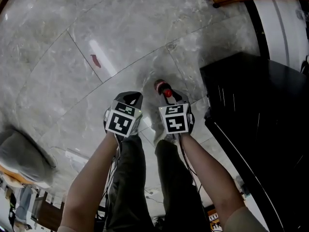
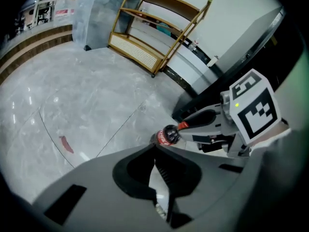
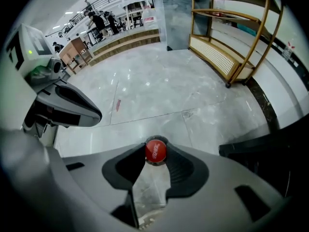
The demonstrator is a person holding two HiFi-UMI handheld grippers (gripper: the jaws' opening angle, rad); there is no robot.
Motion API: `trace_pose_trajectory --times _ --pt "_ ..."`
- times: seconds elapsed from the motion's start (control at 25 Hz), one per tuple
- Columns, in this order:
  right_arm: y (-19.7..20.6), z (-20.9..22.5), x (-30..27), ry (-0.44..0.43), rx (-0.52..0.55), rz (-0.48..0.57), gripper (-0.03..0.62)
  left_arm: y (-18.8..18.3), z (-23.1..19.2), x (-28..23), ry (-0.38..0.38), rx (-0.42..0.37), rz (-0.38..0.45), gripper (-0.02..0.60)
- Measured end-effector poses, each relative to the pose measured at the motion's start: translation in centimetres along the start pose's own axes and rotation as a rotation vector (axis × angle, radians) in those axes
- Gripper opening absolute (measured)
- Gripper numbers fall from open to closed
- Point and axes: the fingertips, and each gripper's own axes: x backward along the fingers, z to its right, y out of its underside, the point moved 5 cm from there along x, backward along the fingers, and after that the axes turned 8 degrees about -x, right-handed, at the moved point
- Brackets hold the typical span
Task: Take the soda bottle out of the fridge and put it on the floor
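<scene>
Clamping soda bottle (image 2: 169,135) (red cap) in right gripper (image 3: 155,154) jaws.

Right: black fridge (image 1: 256,110) blocks; marble floor (image 1: 72,57) open left, ahead.

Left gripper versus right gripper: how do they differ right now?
The right gripper is clamped on the soda bottle at its red-capped neck; the left gripper holds nothing. The right gripper's jaws stand apart around that neck; the left gripper's meet at the tips. Both point down at the marble floor, side by side.
</scene>
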Motion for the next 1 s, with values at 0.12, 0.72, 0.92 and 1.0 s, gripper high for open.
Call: trace_pose_trajectory --times 0.12,0.72,0.92,1.0 --pt "0.8 0.0 -2.2 0.003 -0.003 -0.024 0.112 1.0 -0.8 -1.3 0.000 0.028 -0.003 0.006" --pt "2.7 1.0 -5.9 0.027 0.035 -0.052 0.101 3.1 -0.4 -2.7 0.004 0.057 -0.023 0.006" --pt "3.6 1.1 -5.4 0.011 -0.022 -0.101 0.101 3.0 0.3 -2.2 0.011 0.041 -0.036 0.006" --pt "3.3 1.3 -5.0 0.014 0.006 -0.086 0.104 2.8 0.4 -1.8 0.010 0.035 -0.041 0.006"
